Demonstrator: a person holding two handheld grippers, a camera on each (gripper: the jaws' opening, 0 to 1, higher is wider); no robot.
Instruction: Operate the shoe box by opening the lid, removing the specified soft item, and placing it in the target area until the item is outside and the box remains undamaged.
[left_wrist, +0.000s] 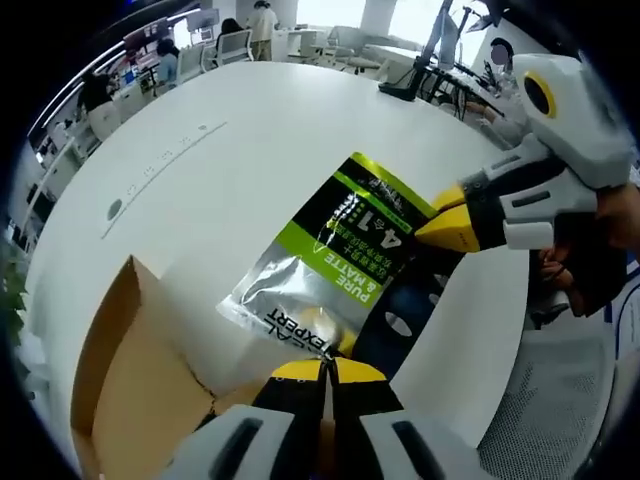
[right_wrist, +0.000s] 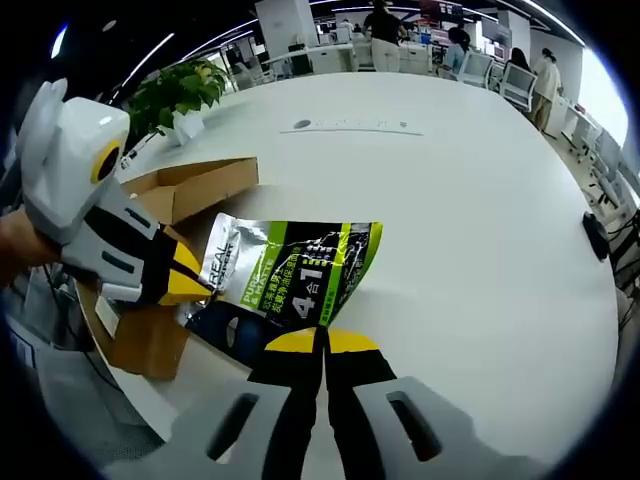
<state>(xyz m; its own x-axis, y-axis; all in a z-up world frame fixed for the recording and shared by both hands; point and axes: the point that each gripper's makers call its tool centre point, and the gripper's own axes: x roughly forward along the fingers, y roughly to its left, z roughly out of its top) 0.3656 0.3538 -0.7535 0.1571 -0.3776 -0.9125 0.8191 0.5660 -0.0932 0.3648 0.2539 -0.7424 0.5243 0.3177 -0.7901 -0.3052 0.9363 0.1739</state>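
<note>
Left gripper view: left tool at 6 o'clock, yellow tips pressed together on the near edge of a silver, green and black pouch. Pouch held up off the white desk, stretched between both tools, outside the cardboard box that sits open at 7 o'clock. Right tool entering from 3 o'clock, tips pinched on the pouch's far end, a hand behind it. Dark blue item just under the pouch, kind unclear. Office chairs and people far off at 12 o'clock.

Right gripper view: right tool at 6 o'clock, closed on the pouch edge. Left tool at 9 o'clock, gripping the pouch's other end. Box at 10 o'clock, flaps open, on the desk. Potted plant at 11 o'clock.
</note>
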